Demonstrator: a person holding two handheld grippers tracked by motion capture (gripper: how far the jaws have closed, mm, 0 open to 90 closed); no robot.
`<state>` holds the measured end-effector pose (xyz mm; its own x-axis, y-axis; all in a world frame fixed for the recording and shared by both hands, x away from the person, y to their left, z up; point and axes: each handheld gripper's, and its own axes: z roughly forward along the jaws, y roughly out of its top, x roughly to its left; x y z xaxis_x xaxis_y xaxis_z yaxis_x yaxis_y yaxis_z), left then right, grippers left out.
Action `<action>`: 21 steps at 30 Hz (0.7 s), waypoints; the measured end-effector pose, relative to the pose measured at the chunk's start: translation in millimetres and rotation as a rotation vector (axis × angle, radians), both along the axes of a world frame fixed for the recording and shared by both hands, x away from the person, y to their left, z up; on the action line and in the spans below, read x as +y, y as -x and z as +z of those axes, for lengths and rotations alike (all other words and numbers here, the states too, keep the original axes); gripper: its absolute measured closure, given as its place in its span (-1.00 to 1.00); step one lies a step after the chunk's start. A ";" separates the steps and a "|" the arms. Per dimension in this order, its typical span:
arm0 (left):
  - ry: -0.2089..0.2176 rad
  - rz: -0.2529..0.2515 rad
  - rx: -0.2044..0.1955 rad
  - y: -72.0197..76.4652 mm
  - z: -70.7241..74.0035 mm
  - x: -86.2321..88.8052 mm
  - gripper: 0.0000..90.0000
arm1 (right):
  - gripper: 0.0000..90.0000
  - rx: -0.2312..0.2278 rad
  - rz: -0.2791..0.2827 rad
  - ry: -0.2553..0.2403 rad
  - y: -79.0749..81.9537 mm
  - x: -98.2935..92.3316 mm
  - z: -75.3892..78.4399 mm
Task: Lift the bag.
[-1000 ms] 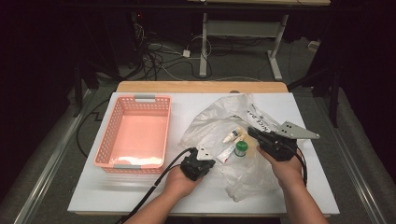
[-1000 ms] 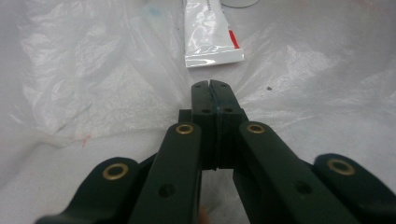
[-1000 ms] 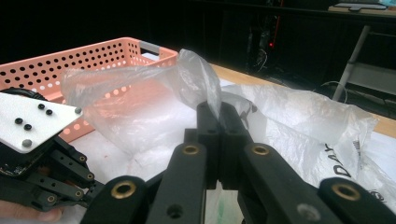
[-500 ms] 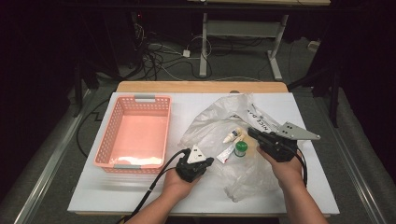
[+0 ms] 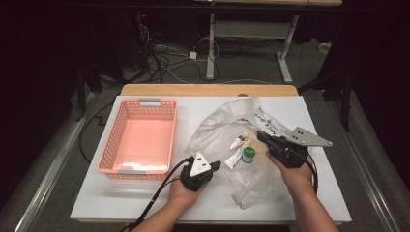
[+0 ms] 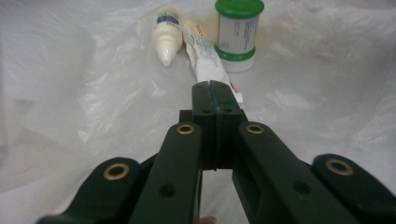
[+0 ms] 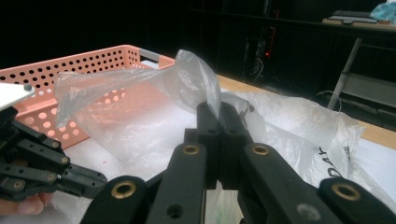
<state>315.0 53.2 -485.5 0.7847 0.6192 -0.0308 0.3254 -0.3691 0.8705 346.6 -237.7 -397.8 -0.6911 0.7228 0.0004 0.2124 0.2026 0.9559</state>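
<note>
The right gripper (image 5: 263,137) has its jaws pinched on a fold of the clear plastic bag (image 5: 227,128), holding that edge up off the white table (image 5: 145,203). The left gripper (image 5: 215,166) sits at the bag's near left edge, jaws closed together with nothing between them, tips just short of the tube (image 6: 205,58). The tube lies inside the bag between a small white bottle (image 6: 167,35) and a green-capped jar (image 6: 238,32). A pink basket (image 5: 140,140) stands to the left.

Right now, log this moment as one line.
left gripper: shut on white tube | right gripper: shut on clear plastic bag | pink basket: empty
</note>
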 end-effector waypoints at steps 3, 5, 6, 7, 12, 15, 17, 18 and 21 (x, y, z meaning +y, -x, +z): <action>0.025 0.003 -0.029 2.4 7.4 0.3 0.96 | 1.00 -0.009 -0.003 0.001 2.0 -1.5 0.9; 0.043 0.002 -0.047 4.6 11.7 1.5 0.96 | 1.00 -0.015 -0.011 -0.007 1.5 -3.4 2.0; 0.044 0.003 -0.058 5.6 13.7 2.4 0.96 | 1.00 -0.014 -0.016 -0.011 1.8 -4.2 2.9; 0.050 0.006 -0.069 6.8 15.7 3.6 0.97 | 1.00 -0.023 -0.017 -0.015 1.8 -4.5 3.9; 0.082 0.040 -0.135 13.6 24.5 10.7 0.97 | 1.00 -0.047 -0.016 -0.028 1.1 -4.2 7.8; 0.081 0.054 -0.176 18.6 31.0 14.2 0.97 | 1.00 -0.050 -0.011 -0.040 -1.2 -1.7 9.5; 0.100 0.067 -0.200 21.0 37.9 16.7 0.97 | 1.00 -0.059 -0.006 -0.044 -3.2 0.1 10.0; 0.113 0.074 -0.208 21.6 41.7 17.6 0.97 | 1.00 -0.055 -0.005 -0.053 -3.8 1.0 10.0; 0.124 0.085 -0.254 22.4 53.5 17.2 0.97 | 1.00 -0.055 0.002 -0.062 -5.4 4.4 10.1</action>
<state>292.6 70.5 -432.0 0.7226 0.6865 0.0806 0.1161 -0.2354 0.9649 351.9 -233.3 -387.8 -0.6929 0.7210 0.0069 0.1587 0.1432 0.9769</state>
